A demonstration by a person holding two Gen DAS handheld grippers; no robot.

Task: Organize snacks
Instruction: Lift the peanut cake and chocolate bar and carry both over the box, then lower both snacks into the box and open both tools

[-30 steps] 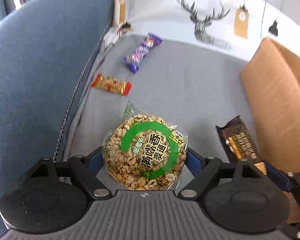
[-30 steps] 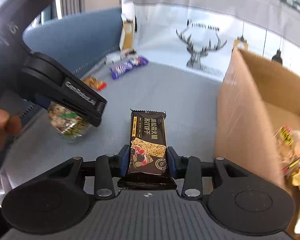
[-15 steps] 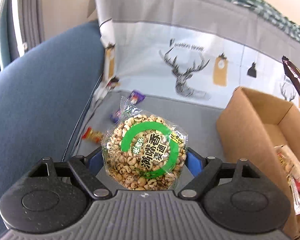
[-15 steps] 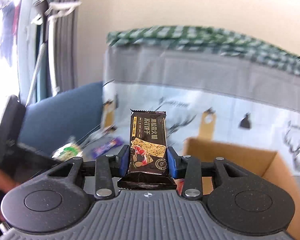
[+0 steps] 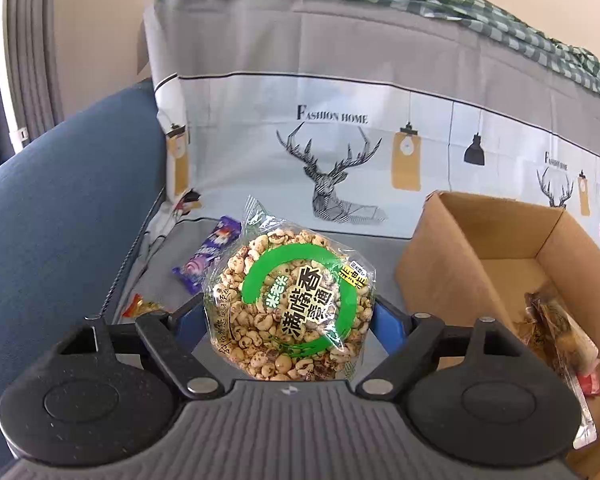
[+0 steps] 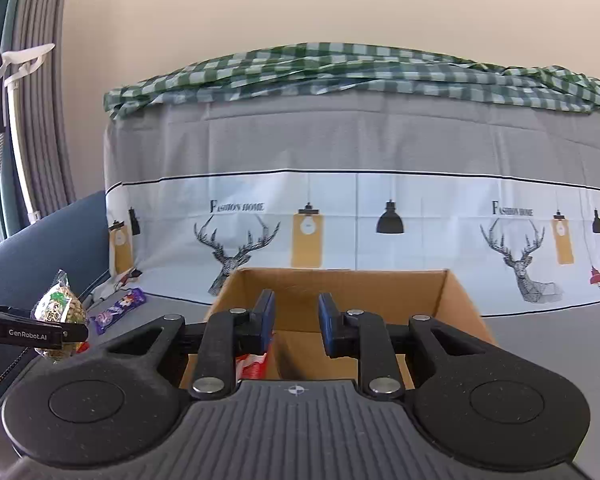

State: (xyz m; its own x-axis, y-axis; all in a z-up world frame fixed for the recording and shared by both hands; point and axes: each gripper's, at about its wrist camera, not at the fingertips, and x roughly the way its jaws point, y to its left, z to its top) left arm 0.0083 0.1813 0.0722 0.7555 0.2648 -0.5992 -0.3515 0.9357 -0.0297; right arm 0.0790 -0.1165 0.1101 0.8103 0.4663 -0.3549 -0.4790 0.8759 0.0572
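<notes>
The cardboard box (image 6: 340, 292) sits open-topped on the grey sofa seat (image 5: 380, 248), and everything here is arranged around it as the place the snacks are meant to end up. A few packets (image 5: 556, 320) already lie inside it, against its near wall.

The left gripper (image 5: 290, 320) is clamped wide on a round puffed-grain cake in a clear wrapper (image 5: 290, 304), its blue pads pressing the wrapper's two sides. It holds the cake clear of the seat, just to the left of the box, which I take to be a carry toward the opening.

The right gripper (image 6: 296, 322) hangs right over the box, pointing in across its near rim. Its jaws are closing, with a narrow gap left, and nothing is between them, so it looks empty and finished with its drop.

Left of the box, well apart from it, a purple candy bar (image 5: 210, 254) and a small red-ended sweet (image 5: 142, 306) lie on the seat, not yet tidied away.
</notes>
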